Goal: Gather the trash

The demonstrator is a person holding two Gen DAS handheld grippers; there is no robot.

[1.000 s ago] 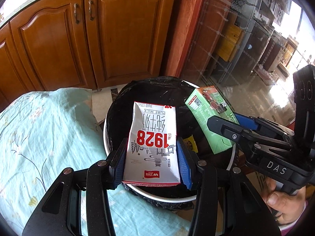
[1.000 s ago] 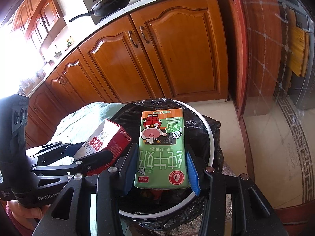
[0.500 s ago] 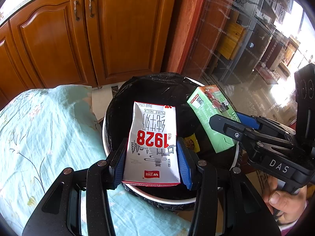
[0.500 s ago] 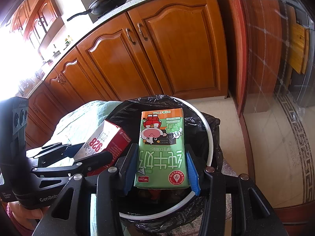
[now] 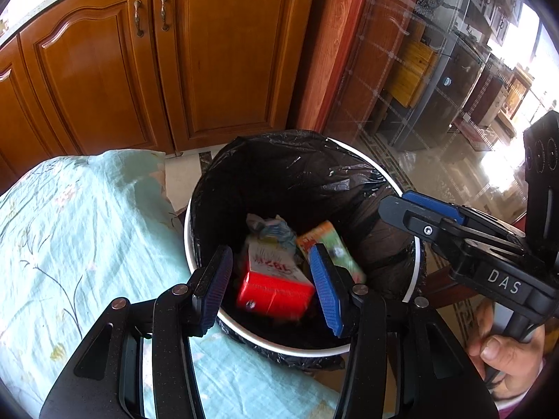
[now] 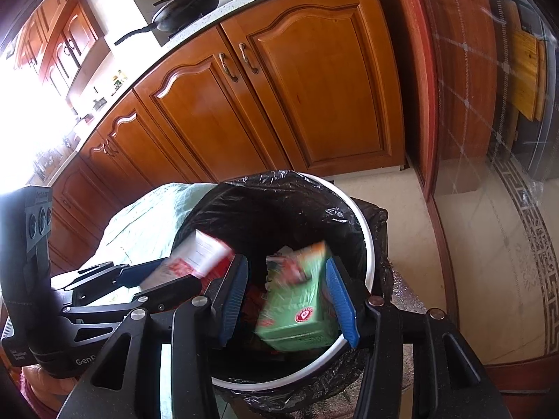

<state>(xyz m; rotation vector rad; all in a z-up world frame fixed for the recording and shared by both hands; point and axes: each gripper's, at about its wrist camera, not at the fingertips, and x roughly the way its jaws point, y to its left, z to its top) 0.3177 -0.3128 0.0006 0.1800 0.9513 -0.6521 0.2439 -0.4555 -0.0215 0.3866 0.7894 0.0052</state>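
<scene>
Cartons were both loose inside the bin when I looked. My left gripper (image 5: pixel 270 288) hung over the near rim of the trash bin (image 5: pixel 412 279) with its blue pads (image 5: pixel 323 289) spread apart and nothing between them. Below that gap the red and white milk carton (image 5: pixel 276 286) showed blurred inside the black bin liner (image 5: pixel 290 181), touching neither pad. Just right of it lay the green carton (image 5: pixel 335 248), also blurred, with a crumpled wrapper (image 5: pixel 269 228) on the far side of both.

From the right wrist view, my right gripper (image 6: pixel 286 300) was likewise spread wide over the near rim, pads (image 6: pixel 340 300) apart. The green carton (image 6: pixel 297 303) sat tilted and smeared between them, and I could not tell whether it brushed the right pad. To the left, the red and white carton (image 6: pixel 195 262) showed blurred beside the left gripper (image 6: pixel 143 284), at the left side of the bin (image 6: pixel 365 241).

A light blue flowered cloth (image 5: pixel 77 244) covered the surface to the left of the bin, its edge just beside the rim. Wooden cabinet doors (image 5: pixel 223 56) stood on the far side, and a black pan (image 6: pixel 188 10) rested on the counter above them.
</scene>
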